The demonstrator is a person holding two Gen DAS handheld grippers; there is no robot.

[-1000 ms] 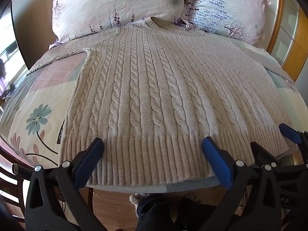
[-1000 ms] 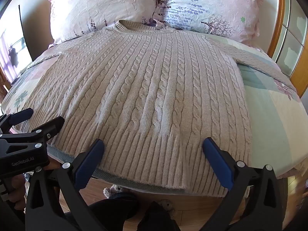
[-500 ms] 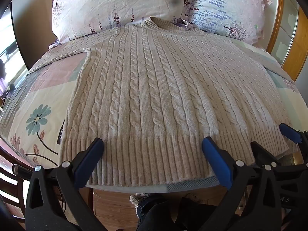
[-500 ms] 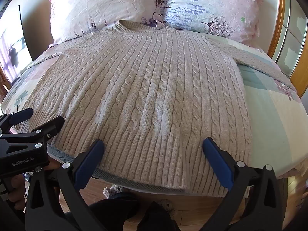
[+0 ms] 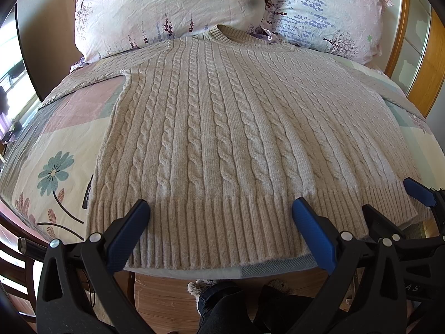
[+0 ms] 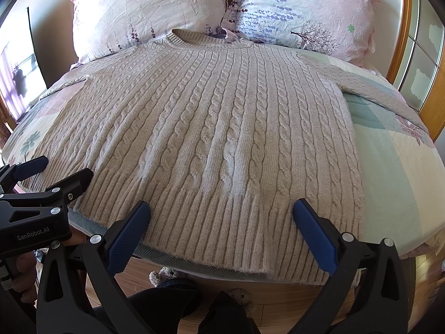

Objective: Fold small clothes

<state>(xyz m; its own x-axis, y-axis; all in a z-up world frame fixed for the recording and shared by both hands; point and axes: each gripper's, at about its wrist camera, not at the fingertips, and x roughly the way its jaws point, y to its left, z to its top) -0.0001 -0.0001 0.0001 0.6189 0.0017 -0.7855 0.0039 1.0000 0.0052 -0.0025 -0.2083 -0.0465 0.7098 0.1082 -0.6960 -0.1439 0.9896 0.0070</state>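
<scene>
A beige cable-knit sweater (image 5: 222, 128) lies flat and face up on the bed, collar toward the pillows, both sleeves spread out; it also shows in the right wrist view (image 6: 222, 128). My left gripper (image 5: 219, 217) is open and empty, just above the ribbed hem near its left half. My right gripper (image 6: 221, 217) is open and empty above the hem's right half. The right gripper shows at the right edge of the left wrist view (image 5: 411, 203), and the left gripper at the left edge of the right wrist view (image 6: 52, 172).
Two floral pillows (image 5: 172, 8) (image 6: 303, 8) lean at the head of the bed. A patchwork floral quilt (image 5: 52, 150) covers the mattress. A wooden frame (image 6: 434, 103) stands at the right. The person's legs and wooden floor (image 5: 167, 300) are below the bed's near edge.
</scene>
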